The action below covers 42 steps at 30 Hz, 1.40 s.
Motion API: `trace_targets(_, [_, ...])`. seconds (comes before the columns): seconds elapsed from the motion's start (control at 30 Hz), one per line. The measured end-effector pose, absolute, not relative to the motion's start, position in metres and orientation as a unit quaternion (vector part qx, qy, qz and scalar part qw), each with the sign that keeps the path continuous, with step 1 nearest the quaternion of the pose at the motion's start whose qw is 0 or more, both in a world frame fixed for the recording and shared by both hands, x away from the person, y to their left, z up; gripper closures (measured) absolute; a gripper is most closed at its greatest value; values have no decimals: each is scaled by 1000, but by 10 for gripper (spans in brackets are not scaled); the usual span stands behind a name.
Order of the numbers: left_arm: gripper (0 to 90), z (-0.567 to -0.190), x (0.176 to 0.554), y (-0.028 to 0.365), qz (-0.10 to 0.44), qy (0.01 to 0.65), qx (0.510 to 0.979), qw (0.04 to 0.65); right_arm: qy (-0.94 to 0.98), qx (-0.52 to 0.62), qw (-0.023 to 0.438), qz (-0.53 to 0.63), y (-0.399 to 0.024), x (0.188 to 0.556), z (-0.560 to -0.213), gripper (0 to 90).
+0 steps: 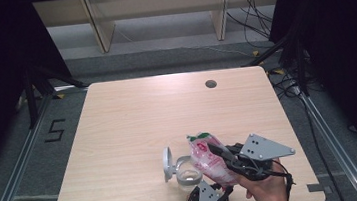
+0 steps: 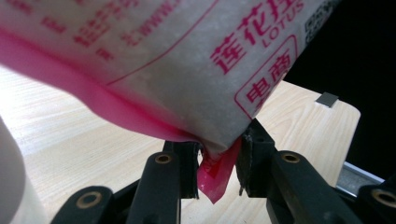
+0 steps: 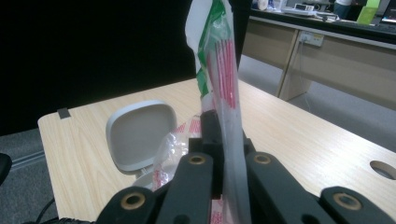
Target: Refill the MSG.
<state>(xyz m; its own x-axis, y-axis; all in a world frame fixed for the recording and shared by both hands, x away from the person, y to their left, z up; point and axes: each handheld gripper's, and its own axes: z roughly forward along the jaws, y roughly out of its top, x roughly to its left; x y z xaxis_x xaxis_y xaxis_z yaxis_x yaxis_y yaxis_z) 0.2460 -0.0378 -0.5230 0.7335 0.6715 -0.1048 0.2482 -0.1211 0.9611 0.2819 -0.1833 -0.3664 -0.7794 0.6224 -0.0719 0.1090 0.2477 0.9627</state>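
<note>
Lower centre: left gripper [image 2: 217, 156] and right gripper [image 3: 224, 140], both clenched on the pink bag [image 1: 209, 158].

The right gripper [image 1: 225, 155] sits near the worktop's [image 1: 134, 125] front edge, right of centre, carried by the person's right hand [image 1: 266, 189] coming in from the bottom. Its jaws point left and are closed on the upper part of a pink-and-white bag [image 1: 208, 160]. The left gripper [image 1: 208, 199] lies at the front edge, just below, jaws pinched on the bag's bottom corner.
</note>
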Motion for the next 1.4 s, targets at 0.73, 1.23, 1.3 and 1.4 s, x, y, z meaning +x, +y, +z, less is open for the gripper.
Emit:
trace_targets(0.73, [727, -526, 254, -48, 186, 304, 724, 591, 762, 247, 221, 556, -172, 293, -370, 900])
trace_targets(1.23, [730, -528, 257, -51, 171, 305, 716, 604, 762, 248, 229, 553, -165, 296, -374, 900])
trace_targets(1.3, [731, -528, 257, -51, 165, 306, 716, 606, 763, 241, 236, 552, -164, 297, -374, 900])
trace_targets(1.4, [730, -528, 257, -51, 163, 304, 714, 609, 767, 244, 224, 549, -163, 298, -374, 900])
